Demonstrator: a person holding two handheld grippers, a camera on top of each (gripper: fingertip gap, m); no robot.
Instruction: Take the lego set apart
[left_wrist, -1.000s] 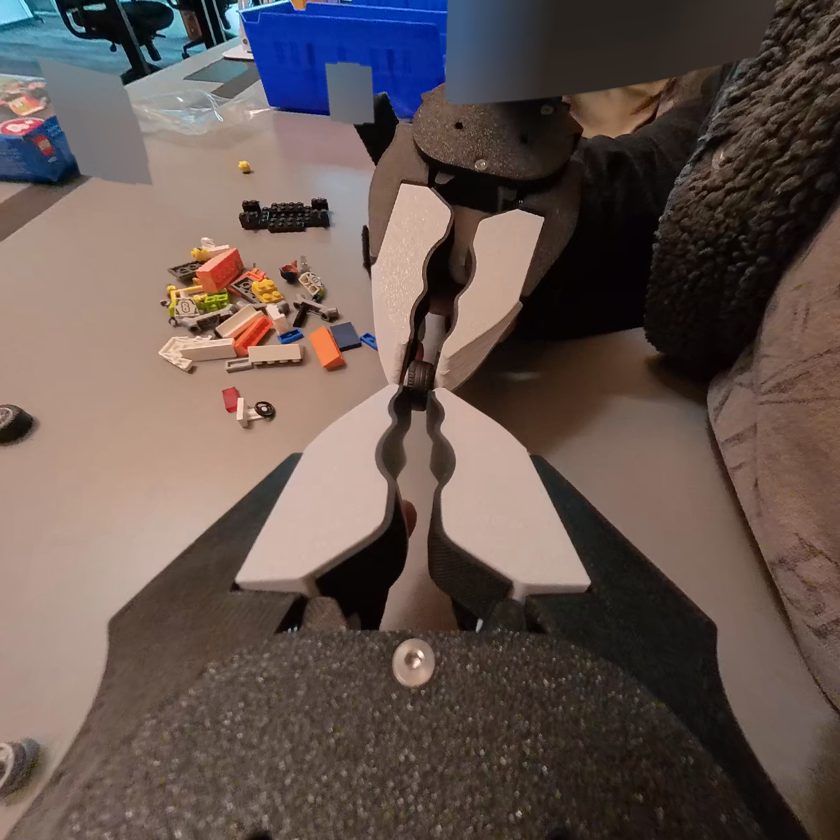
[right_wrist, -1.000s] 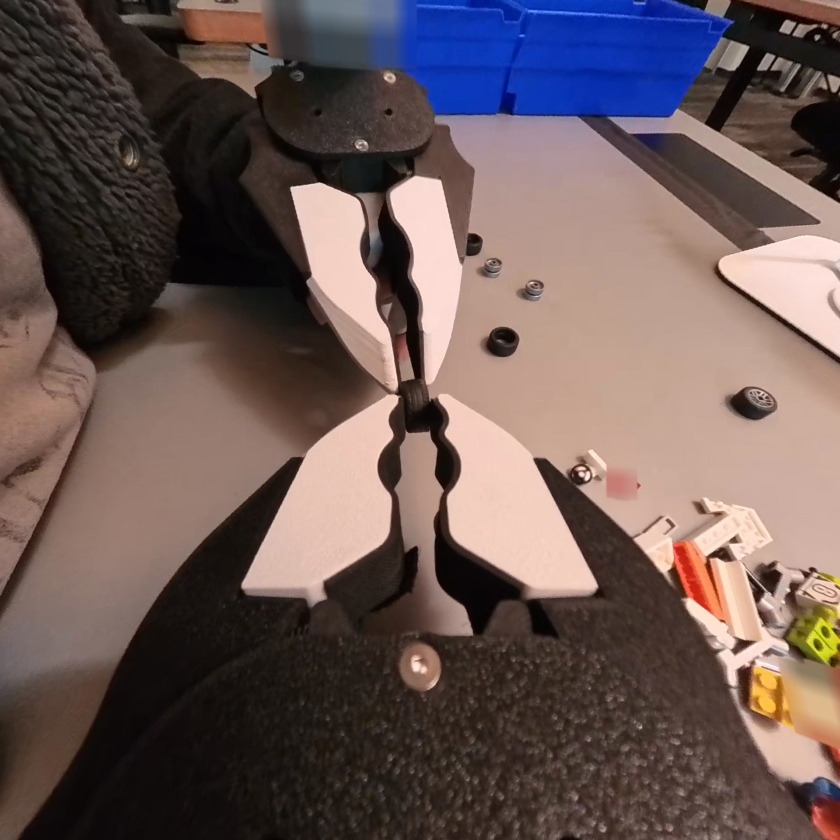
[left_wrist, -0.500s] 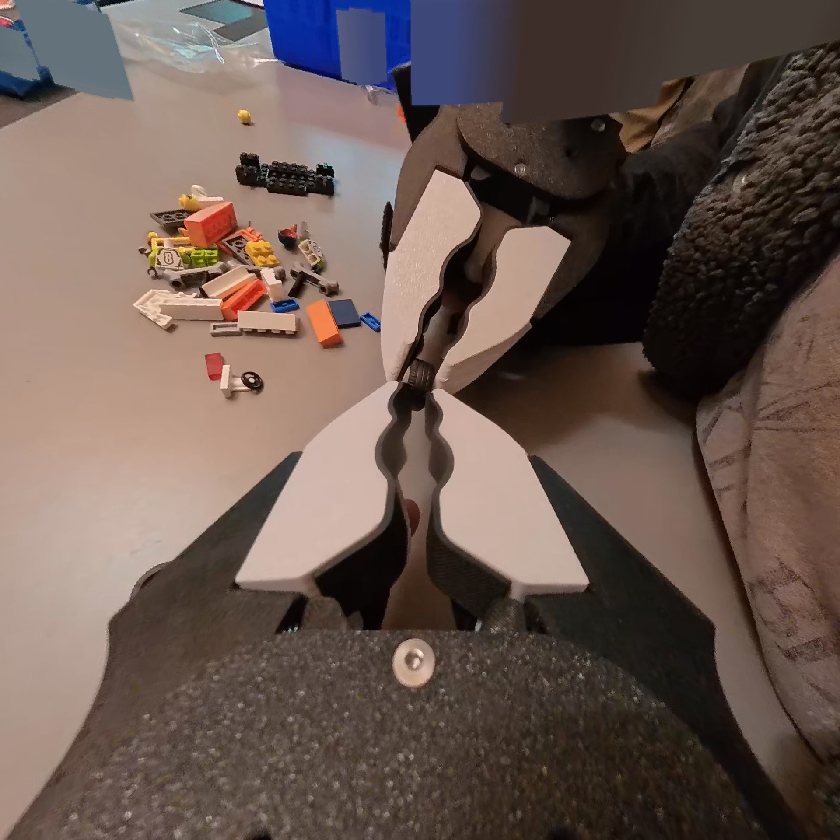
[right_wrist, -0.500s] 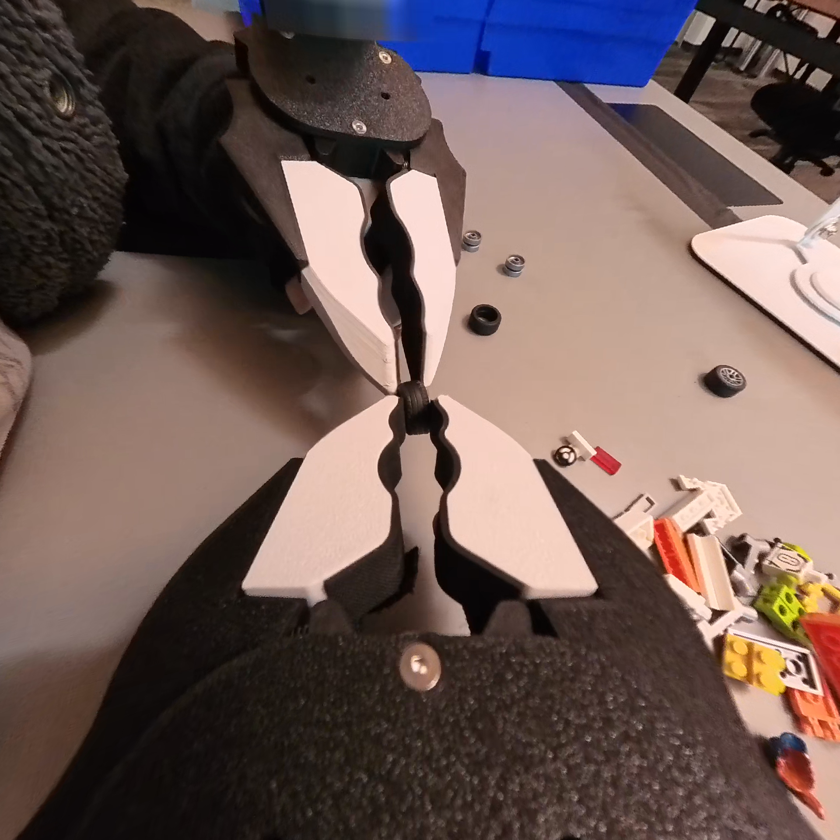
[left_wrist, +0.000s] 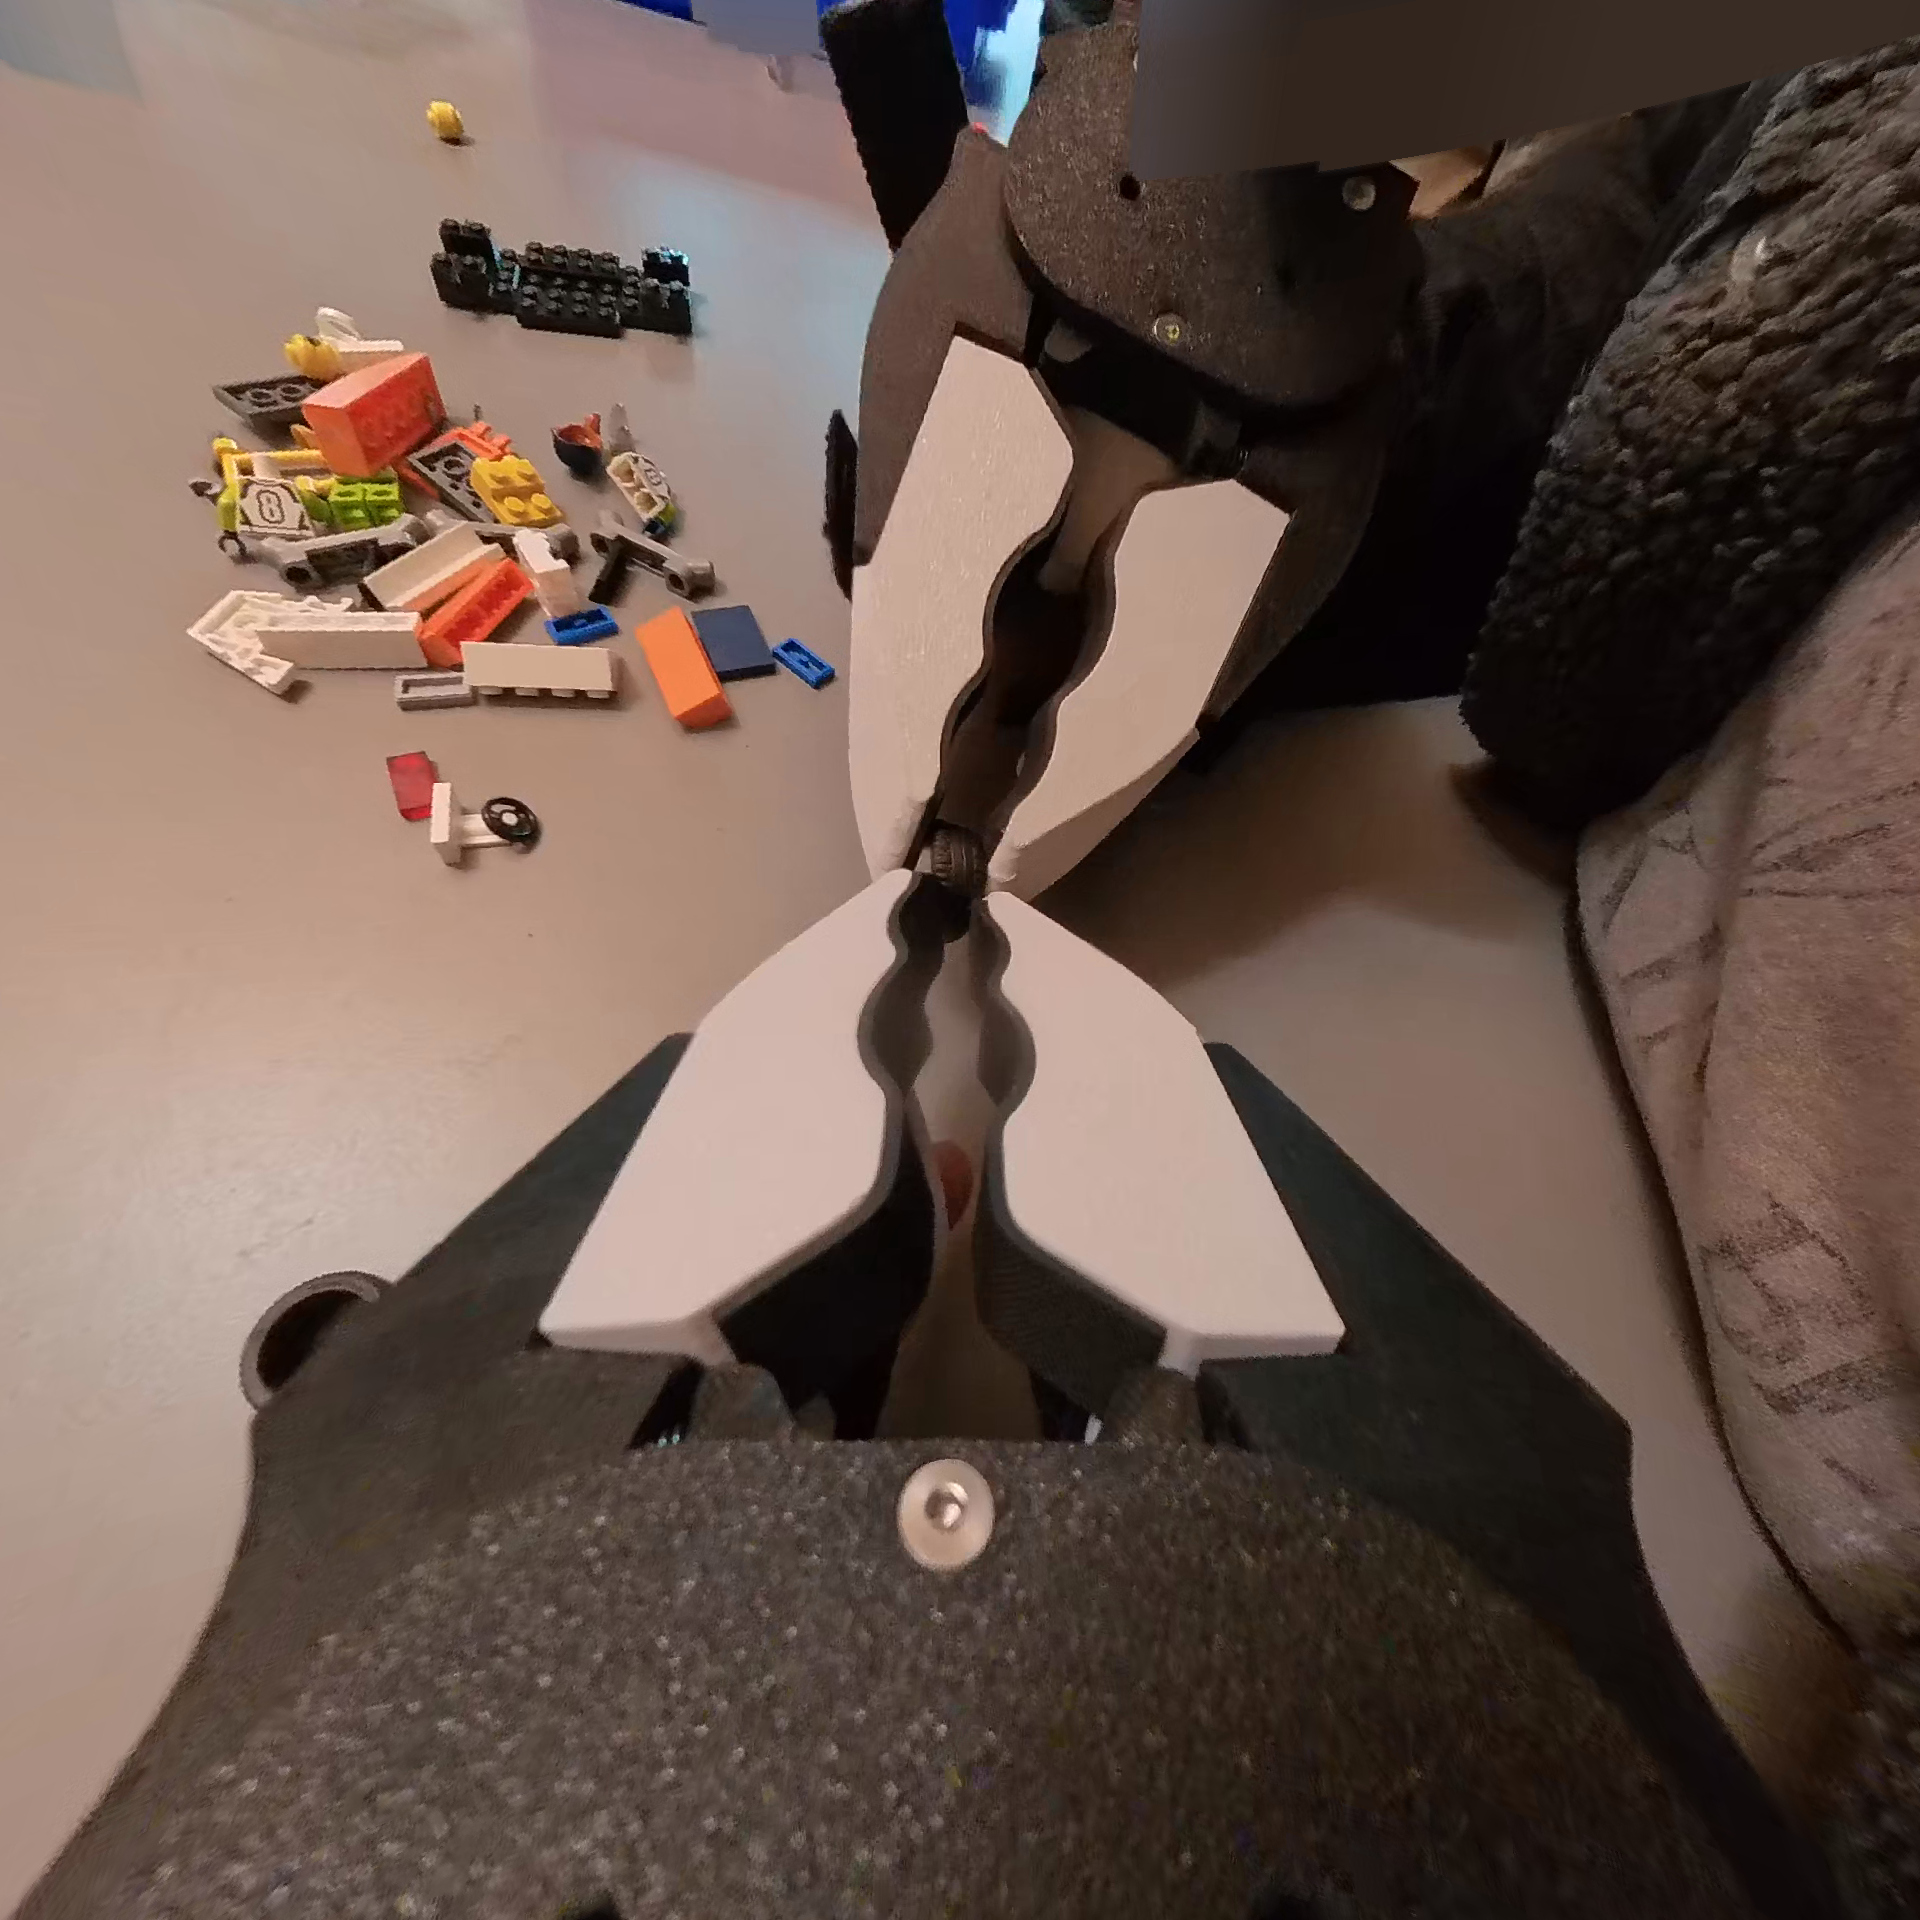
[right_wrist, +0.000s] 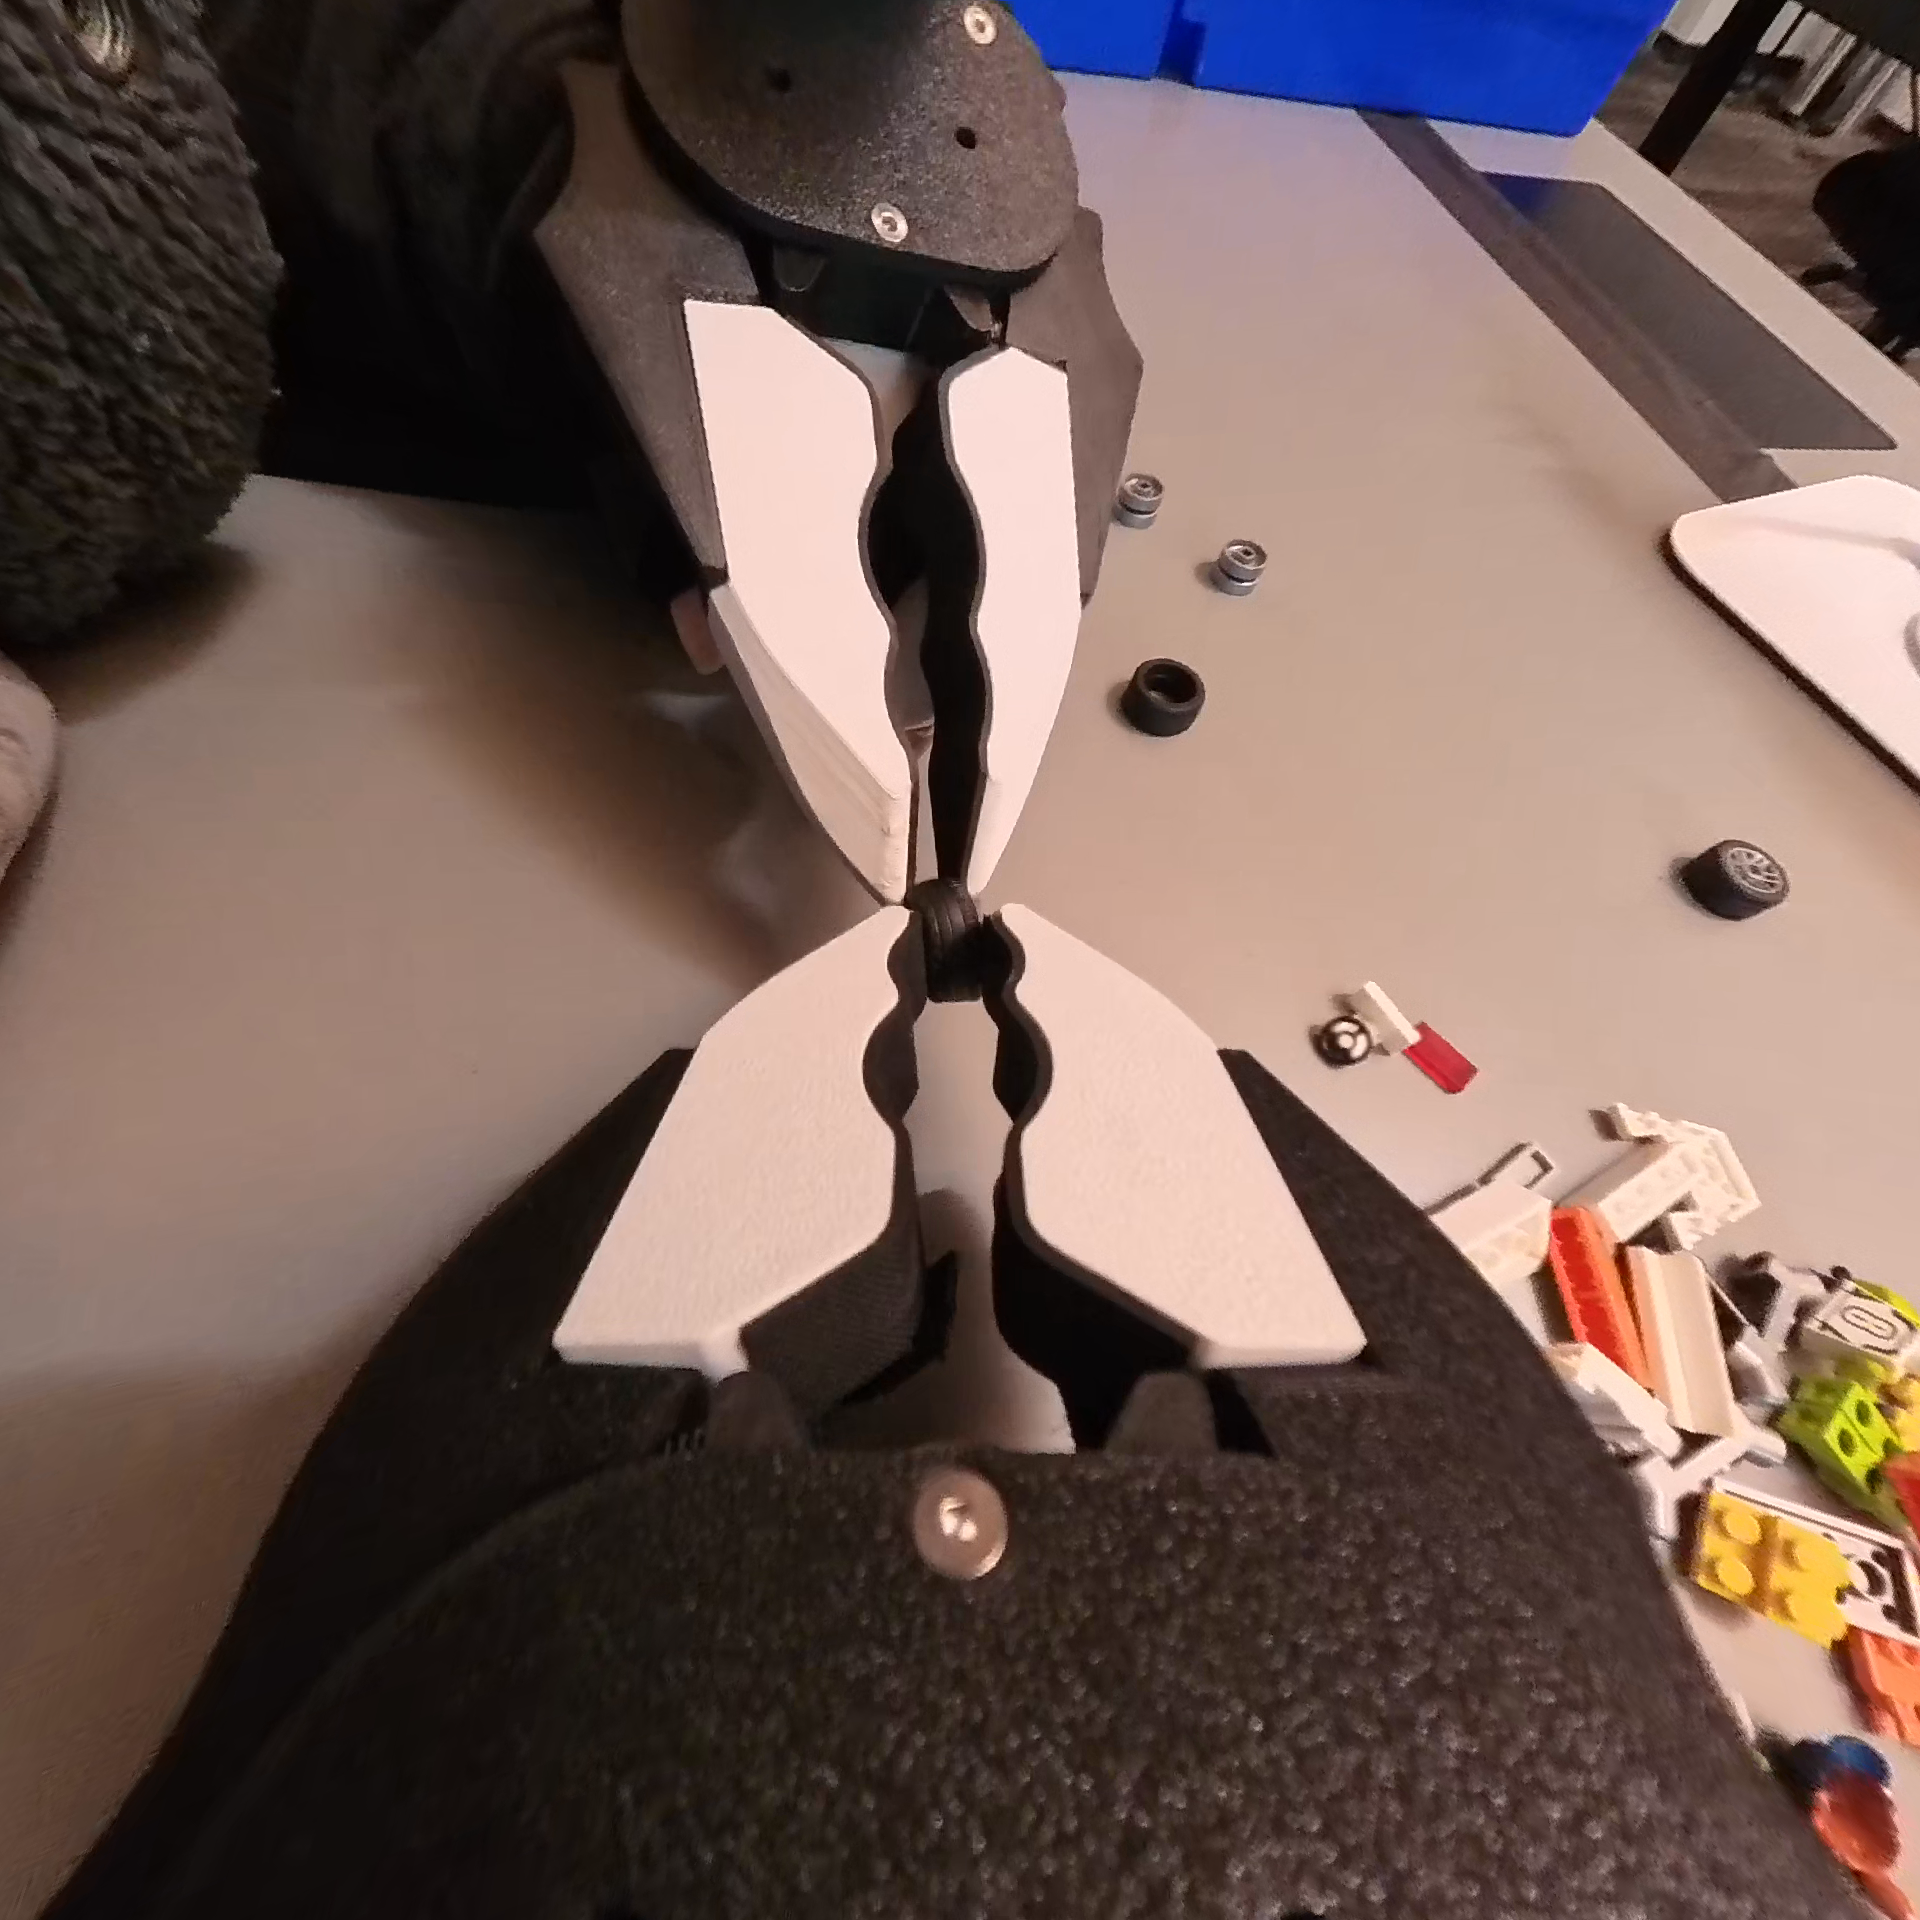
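Frame centre, both views: left gripper (left_wrist: 940, 902) and right gripper (right_wrist: 951, 940) meet tip to tip, each nearly closed and pinching the same small black wheel (right_wrist: 948, 954), held above the grey table (left_wrist: 260, 987). Beyond, left of frame in the left wrist view: loose lego pieces (left_wrist: 457, 551); farther, black chassis (left_wrist: 566, 291). Right view, right side: black tyre (right_wrist: 1164, 698), wheel (right_wrist: 1733, 879).

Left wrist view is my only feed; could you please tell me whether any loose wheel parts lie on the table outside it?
Observer: Yes, an empty black tyre lies on the table, beyond the held wheel.
Operator: Thank you. Are there any hubs nearby?
Observer: One grey hub and a second hub lie apart, just past that tyre.
Operator: And are there any complete wheels?
Observer: One complete wheel, its tyre on a silver hub, lies alone, nearer a white board.
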